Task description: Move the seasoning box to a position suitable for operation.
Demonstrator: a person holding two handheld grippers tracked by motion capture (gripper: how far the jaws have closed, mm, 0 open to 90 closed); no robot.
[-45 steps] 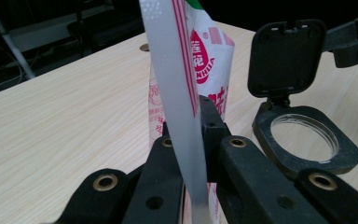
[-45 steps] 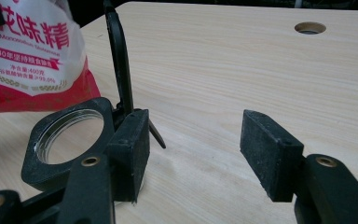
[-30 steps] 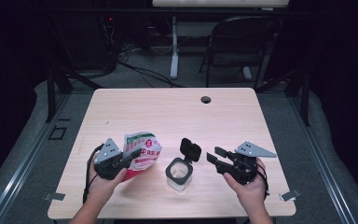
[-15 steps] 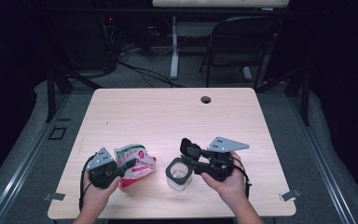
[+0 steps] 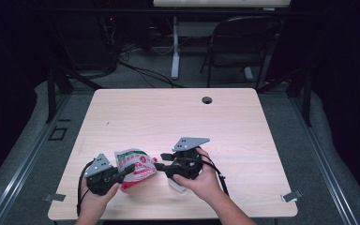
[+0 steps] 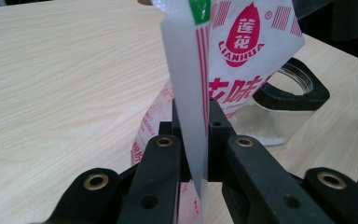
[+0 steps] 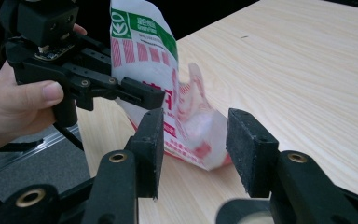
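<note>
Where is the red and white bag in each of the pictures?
High view: the bag lies near the table's front edge, pinched by the left gripper.
Left gripper view: upright in the middle, its edge clamped between the jaws.
Right gripper view: upper left of centre, beyond the open right gripper.
Shared landmark: the pale wooden table.

A pale wood-grain desk (image 5: 243,126) with rounded corners carries the things (a small round cable hole (image 5: 207,100) sits near its far edge). A red-and-white printed pouch (image 5: 138,165) rests its lower end on the near part, just beside a clear jar (image 6: 286,95).
</note>
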